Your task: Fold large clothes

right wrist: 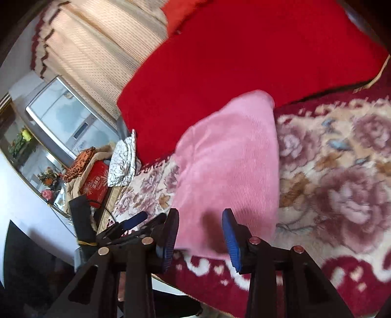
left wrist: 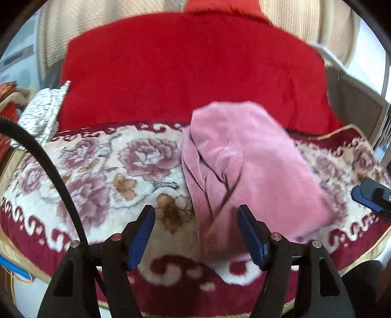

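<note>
In the left wrist view the left tool (left wrist: 196, 234) has its blue-padded fingers spread apart with nothing between them, low over the near border of a floral blanket (left wrist: 102, 176). The near end of the pink corduroy garment (left wrist: 244, 166) lies just past the fingers; whether a pad touches the cloth cannot be told, since that end is blurred. A black cable (left wrist: 48, 166) arcs across the left of this view and hides a strip of the blanket. At the right edge the blue tip of the right tool (left wrist: 366, 195) shows, cut off by the frame.

In the right wrist view the right tool (right wrist: 200, 234) is also spread wide, empty, its fingers straddling the garment's (right wrist: 227, 171) near hem from above. The left tool (right wrist: 132, 221) appears to its left, partly hidden behind the right tool's frame.

The garment lies folded on the blanket (right wrist: 342, 171), long axis running from the near hem away toward a red cushion (left wrist: 190, 73), its far end resting against the cushion's lower edge. Folds bunch along its left side in the left view. Open blanket lies on both sides of it.

Beyond, a cream ribbed cover (left wrist: 305, 22) sits behind the cushion. A white crackle-patterned cloth (left wrist: 41, 115) sits at the blanket's far left corner, with a red box (right wrist: 96, 182) and blurred clutter past it.
</note>
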The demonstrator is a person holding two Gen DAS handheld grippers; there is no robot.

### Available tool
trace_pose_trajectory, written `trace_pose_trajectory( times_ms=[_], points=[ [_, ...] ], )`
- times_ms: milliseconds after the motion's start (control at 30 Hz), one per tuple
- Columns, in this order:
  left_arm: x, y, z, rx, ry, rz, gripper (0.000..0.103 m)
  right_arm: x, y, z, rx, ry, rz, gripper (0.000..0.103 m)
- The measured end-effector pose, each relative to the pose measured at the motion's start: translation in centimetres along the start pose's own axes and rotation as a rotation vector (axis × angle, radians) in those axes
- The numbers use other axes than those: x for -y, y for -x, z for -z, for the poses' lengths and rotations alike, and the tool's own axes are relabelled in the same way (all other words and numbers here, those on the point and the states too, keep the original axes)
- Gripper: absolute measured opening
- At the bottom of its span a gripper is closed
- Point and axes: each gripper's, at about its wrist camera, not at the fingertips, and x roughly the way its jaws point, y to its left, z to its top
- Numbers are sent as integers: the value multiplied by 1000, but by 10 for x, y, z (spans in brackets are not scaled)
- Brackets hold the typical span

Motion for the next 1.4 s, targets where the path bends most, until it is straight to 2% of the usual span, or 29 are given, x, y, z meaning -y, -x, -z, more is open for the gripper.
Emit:
trace_pose_trajectory(
  times_ms=[67,100,167,333,400,500,600,933,1133,1400],
  points=[
    [6,26,3,31,-8,-60,80,-14,23,6,53,29,40,77],
    [9,38,4,47,-15,-78,83,-24,38,11,95,49,69,81],
    [15,68,6,110,-41,-119,83,-48,67,20,180,120,116,82],
    [26,128,6,232,-101,-201,85,-93,109,38,249,227,189,82],
    [27,151,5,273,-102,-201,86,-107,128,46,277,248,205,82],
    [27,185,5,329,-86,-197,96,-127,151,57,304,276,245,82],
    [25,215,7,391,-73,-223,96,-144,170,67,327,308,283,82],
    [23,273,27,430,-68,-273,97,-188,207,95,342,355,333,82],
    [25,297,37,457,-56,-263,97,-190,218,102,326,327,333,82],
    [33,320,44,500,-74,-297,97,-195,222,104,309,314,342,82]
  ],
)
